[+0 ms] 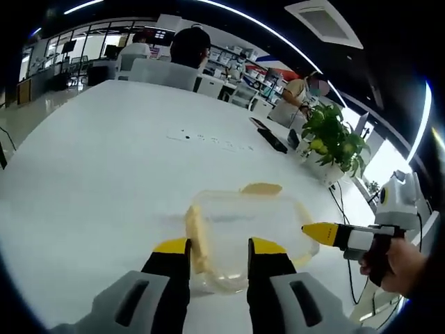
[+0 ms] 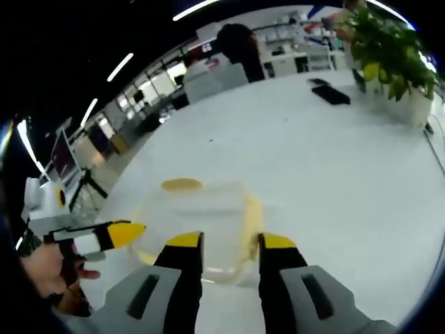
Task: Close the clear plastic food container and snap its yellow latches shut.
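The container (image 1: pixel 247 233) sits on the white table (image 1: pixel 104 181), between the two grippers, which come at it from opposite sides; that reads as a bracing arrangement, so that a push on one latch is met from the other side and the box does not skid on the smooth top. The left gripper (image 1: pixel 219 252) has its jaws parted with nothing between them, the tips straddling the near edge of the box beside a yellow latch (image 1: pixel 195 236). The right gripper (image 2: pixel 229 245) is likewise parted and holds nothing, its tips at the opposite edge next to another latch (image 2: pixel 252 221). In the left gripper view its yellow-tipped jaw reaches in from the right, near the box's rim, held in a person's hand (image 1: pixel 400 266). The box is clear, rounded-rectangular and shallow, apparently empty. Its lid seems to be lying on top, though the blur hides whether it is fully seated. A third latch (image 1: pixel 261 188) at the far end looks splayed outward, so the snaps are probably not yet done. A potted plant (image 1: pixel 334 142) stands well away.
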Available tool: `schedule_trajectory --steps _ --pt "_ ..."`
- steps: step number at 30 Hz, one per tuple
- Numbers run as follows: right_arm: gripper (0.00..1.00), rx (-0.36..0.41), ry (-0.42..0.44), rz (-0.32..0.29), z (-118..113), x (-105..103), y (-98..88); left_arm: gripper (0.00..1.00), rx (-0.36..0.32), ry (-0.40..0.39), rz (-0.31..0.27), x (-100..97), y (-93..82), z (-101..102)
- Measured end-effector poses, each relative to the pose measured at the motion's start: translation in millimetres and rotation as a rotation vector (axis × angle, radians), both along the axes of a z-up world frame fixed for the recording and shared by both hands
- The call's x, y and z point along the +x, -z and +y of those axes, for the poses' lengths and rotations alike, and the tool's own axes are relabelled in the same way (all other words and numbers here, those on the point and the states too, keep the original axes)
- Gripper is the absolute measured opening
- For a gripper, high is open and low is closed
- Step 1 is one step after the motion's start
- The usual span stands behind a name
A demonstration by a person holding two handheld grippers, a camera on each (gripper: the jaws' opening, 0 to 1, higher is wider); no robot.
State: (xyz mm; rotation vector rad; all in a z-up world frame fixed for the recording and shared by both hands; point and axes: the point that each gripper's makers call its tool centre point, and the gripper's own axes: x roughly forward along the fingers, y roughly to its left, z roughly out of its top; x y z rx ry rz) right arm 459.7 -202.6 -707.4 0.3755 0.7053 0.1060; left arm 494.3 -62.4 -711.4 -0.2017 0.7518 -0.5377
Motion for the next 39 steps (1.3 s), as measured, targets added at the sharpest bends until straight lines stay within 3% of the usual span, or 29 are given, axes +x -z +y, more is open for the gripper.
schedule_trajectory --steps 10,25,30,36,39 --pt "0.24 0.041 0.053 0.013 3 -1 -1.0 0.20 -0.034 -0.040 0.031 1.6 2.2 3" --pt "0.22 0.025 0.026 0.022 4 -3 0.9 0.16 -0.040 -0.077 0.034 -0.4 -1.0 2" --pt "0.24 -0.003 0.043 0.003 0 -2 -0.4 0.21 -0.058 -0.089 0.030 2.1 -1.3 3" --pt "0.22 0.028 0.045 0.021 -5 -3 -0.9 0.26 -0.096 -0.059 0.082 1.6 2.8 0" --pt "0.21 0.035 0.040 0.027 -6 -3 -1.4 0.26 -0.083 -0.054 0.076 2.0 2.0 0"
